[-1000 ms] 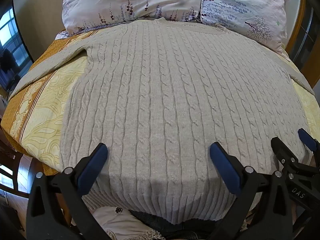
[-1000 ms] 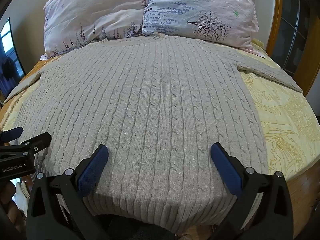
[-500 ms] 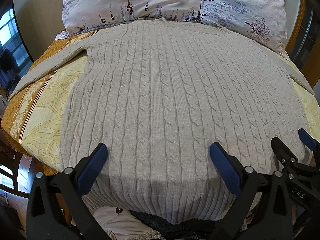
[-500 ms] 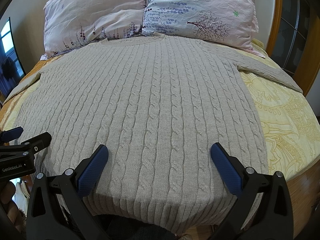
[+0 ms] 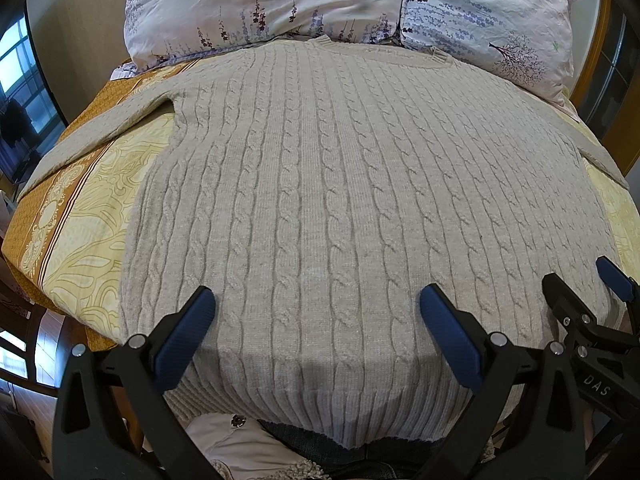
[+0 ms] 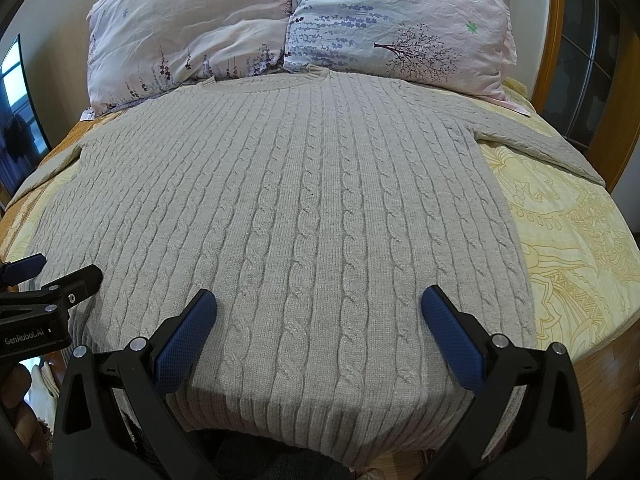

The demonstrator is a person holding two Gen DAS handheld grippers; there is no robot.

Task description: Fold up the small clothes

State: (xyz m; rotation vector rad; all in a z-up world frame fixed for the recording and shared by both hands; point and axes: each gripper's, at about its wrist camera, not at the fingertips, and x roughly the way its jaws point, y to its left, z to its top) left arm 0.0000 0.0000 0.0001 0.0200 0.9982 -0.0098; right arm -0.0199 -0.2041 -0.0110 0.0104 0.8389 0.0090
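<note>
A beige cable-knit sweater (image 5: 340, 184) (image 6: 288, 208) lies flat and face up on the bed, collar toward the pillows, both sleeves spread out to the sides. Its ribbed hem hangs over the near bed edge. My left gripper (image 5: 316, 320) hovers open above the hem's left half, nothing between its blue pads. My right gripper (image 6: 318, 320) hovers open above the hem's right half, also holding nothing. Each gripper shows in the other's view: the right gripper (image 5: 580, 288) at the right edge, the left gripper (image 6: 48, 272) at the left edge.
Two floral pillows (image 5: 280, 4) (image 6: 400, 20) lean at the head of the bed. A yellow patterned bedspread (image 5: 84, 216) (image 6: 572, 240) shows on both sides of the sweater. A wooden bed frame (image 6: 554, 24) stands at the right. A person's lap in dark jeans (image 5: 320, 452) sits below the hem.
</note>
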